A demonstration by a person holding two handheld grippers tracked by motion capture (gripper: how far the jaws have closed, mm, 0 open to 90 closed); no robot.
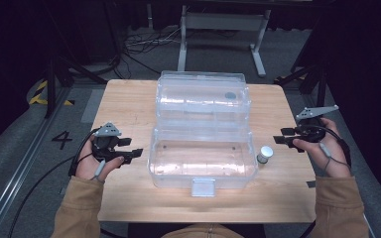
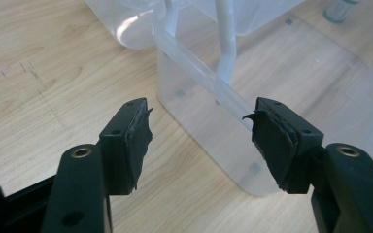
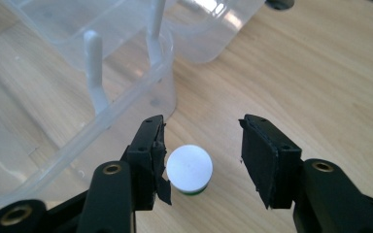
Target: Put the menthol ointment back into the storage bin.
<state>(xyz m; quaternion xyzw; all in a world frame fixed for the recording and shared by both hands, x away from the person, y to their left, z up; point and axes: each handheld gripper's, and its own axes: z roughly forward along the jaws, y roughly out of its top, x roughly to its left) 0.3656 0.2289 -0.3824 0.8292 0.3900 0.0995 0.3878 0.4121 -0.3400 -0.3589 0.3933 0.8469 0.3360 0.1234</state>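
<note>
A clear plastic box (image 1: 153, 163) stands open in the middle of the wooden table (image 1: 129, 99), its lid (image 1: 201, 94) folded back. A small white-capped bottle (image 1: 265, 154) stands upright just right of the box. My right gripper (image 1: 284, 135) hovers open to the right of the bottle. In the right gripper view the bottle (image 3: 189, 170) shows between the spread jaws of that gripper (image 3: 201, 133), nearer the left pad, with neither pad pressing on it. My left gripper (image 1: 133, 147) is open and empty by the box's left end, where its own view (image 2: 199, 131) faces the box wall (image 2: 189, 82).
The box has a front latch tab (image 1: 203, 187) and inner posts (image 3: 93, 63). A dark round mark (image 1: 230, 95) shows on the lid. Beyond the table are a white stand (image 1: 223, 29), cables and a grey floor. Bare wood lies left and right of the box.
</note>
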